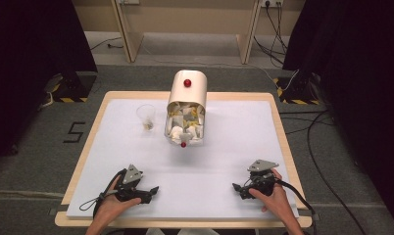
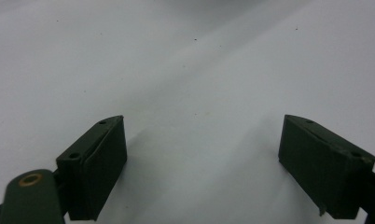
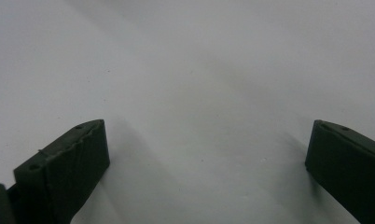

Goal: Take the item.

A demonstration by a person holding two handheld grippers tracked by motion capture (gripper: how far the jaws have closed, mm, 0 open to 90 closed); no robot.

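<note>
White sheet covers the desk (image 1: 224, 161), and we rest both tongs low on its near edge with nothing between them. Well ahead of us, midway between the two tongs, stands a cream dispenser (image 1: 186, 107) with a red knob on top, a clear front bin stuffed with what look like pale wrapped packets, and a small red tap at its foot. We judge it rigid, fairly light and top-heavy, best steadied by its flat sides. Just beside it, on the left tongs' side, sits a clear plastic cup (image 1: 146, 117): thin, slippery, easily crushed, so we would pinch its rim gently. The left tongs (image 2: 204, 154) stand wide apart, and the right tongs (image 3: 206, 161) likewise, both empty.
</note>
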